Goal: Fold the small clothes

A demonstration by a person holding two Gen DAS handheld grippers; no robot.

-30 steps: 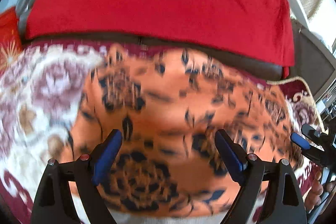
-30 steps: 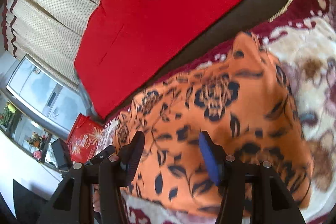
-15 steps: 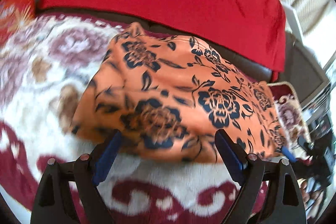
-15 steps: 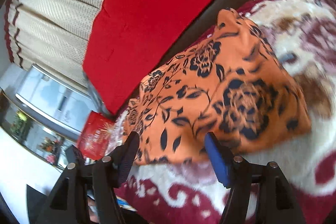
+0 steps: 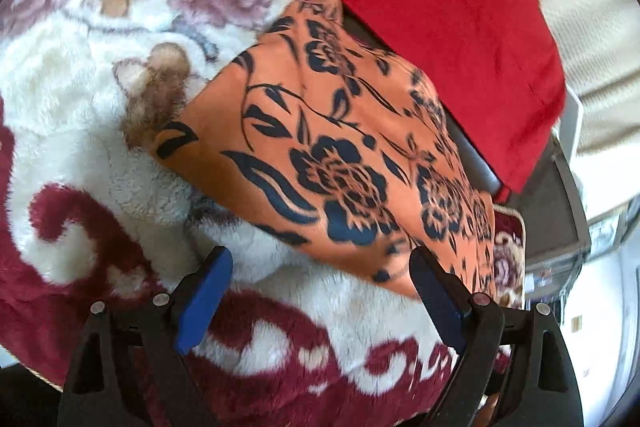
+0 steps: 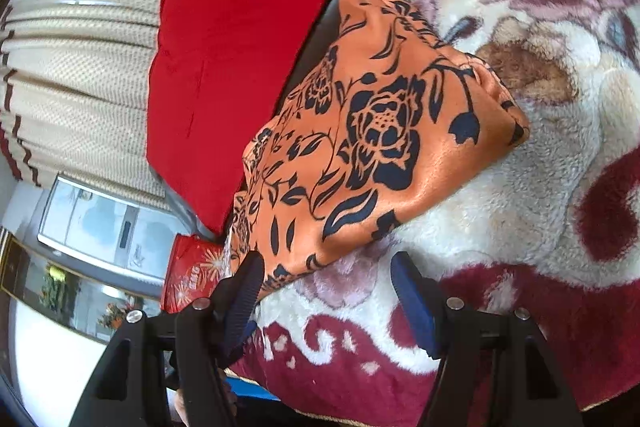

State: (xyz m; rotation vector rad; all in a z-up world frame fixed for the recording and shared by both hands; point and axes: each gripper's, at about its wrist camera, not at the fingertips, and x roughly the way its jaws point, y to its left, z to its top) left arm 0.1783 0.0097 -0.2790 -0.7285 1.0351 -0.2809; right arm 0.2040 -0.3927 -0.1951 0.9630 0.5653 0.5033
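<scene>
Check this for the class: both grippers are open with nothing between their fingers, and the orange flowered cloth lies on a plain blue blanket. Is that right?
Not quite. The blanket is not plain blue: it is fluffy white and dark red with a flower pattern, as both wrist views show. The rest holds: the left gripper and right gripper are open and empty, and the orange flowered cloth lies on it.

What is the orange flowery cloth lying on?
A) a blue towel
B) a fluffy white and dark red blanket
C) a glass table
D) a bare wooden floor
B: the orange flowery cloth lies on the fluffy white and dark red blanket, whose pile shows all along its near edge in both wrist views.
</scene>
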